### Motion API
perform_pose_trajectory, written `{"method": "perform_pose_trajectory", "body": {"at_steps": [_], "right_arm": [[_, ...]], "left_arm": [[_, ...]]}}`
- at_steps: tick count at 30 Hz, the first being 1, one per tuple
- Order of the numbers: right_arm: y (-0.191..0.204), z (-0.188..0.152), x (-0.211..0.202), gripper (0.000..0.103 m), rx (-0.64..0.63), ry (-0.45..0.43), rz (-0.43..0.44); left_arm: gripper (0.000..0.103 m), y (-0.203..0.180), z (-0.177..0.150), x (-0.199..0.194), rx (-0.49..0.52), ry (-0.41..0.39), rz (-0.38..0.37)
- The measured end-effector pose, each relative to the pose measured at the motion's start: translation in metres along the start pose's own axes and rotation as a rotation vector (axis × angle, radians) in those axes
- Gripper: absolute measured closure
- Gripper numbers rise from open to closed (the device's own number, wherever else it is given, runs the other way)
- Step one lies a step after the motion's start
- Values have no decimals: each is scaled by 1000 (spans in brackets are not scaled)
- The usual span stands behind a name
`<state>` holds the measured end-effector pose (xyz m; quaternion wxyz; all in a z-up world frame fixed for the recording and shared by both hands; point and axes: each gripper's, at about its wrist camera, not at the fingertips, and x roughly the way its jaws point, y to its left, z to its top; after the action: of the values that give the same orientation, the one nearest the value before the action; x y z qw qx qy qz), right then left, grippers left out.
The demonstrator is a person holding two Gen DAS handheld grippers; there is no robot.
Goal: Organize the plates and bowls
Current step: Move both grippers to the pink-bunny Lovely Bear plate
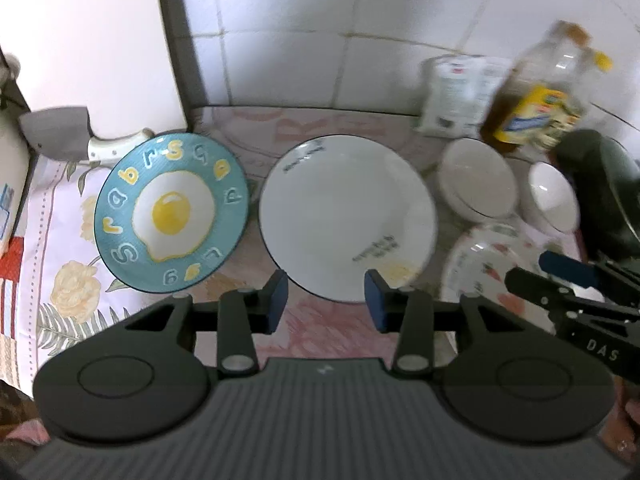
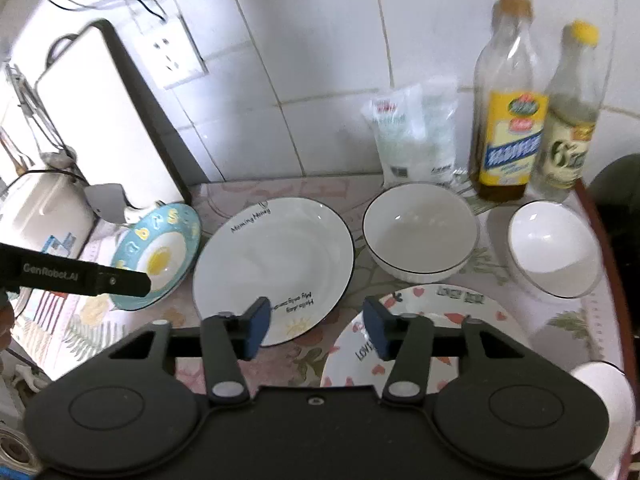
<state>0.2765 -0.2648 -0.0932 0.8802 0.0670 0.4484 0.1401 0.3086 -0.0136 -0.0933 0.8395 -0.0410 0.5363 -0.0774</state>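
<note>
A blue fried-egg plate (image 1: 170,213) (image 2: 158,254) lies at the left. A white plate with black lettering (image 1: 346,216) (image 2: 272,268) lies beside it. A heart-patterned plate (image 1: 484,260) (image 2: 436,320) lies at the front right. A large white bowl (image 1: 476,178) (image 2: 420,232) and a small white bowl (image 1: 554,196) (image 2: 554,248) stand behind it. My left gripper (image 1: 326,300) is open and empty, above the white plate's near rim. My right gripper (image 2: 316,326) is open and empty, between the white plate and the heart plate.
Two bottles (image 2: 508,128) (image 2: 570,120) and a white bag (image 2: 416,136) stand against the tiled wall. A cutting board (image 2: 108,116) leans at the left with a cleaver (image 1: 60,134) beside it. A dark pan (image 1: 600,192) sits at the right edge.
</note>
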Motion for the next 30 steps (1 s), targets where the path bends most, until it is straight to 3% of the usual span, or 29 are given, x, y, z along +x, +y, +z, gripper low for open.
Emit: {"method": "perform_pose_trajectory", "body": {"at_steps": [7,15,23,30], "right_arm": [[6,-18,-68,33,-2,-60,-23],[-2,-45,-122,31,36,-115,-107],[-27,-81,-149,30,106,-130,-160],[-66,-112,-136,30,232,-188,-141]], "left_arm": [[58,-31,-17,-43,100,-5,-38],[49,-70,-36,-75,227,-26,-75],[39,-111,-57,-68,359,23,-78],[34,-137,-69,-38,395,69,-43]]}}
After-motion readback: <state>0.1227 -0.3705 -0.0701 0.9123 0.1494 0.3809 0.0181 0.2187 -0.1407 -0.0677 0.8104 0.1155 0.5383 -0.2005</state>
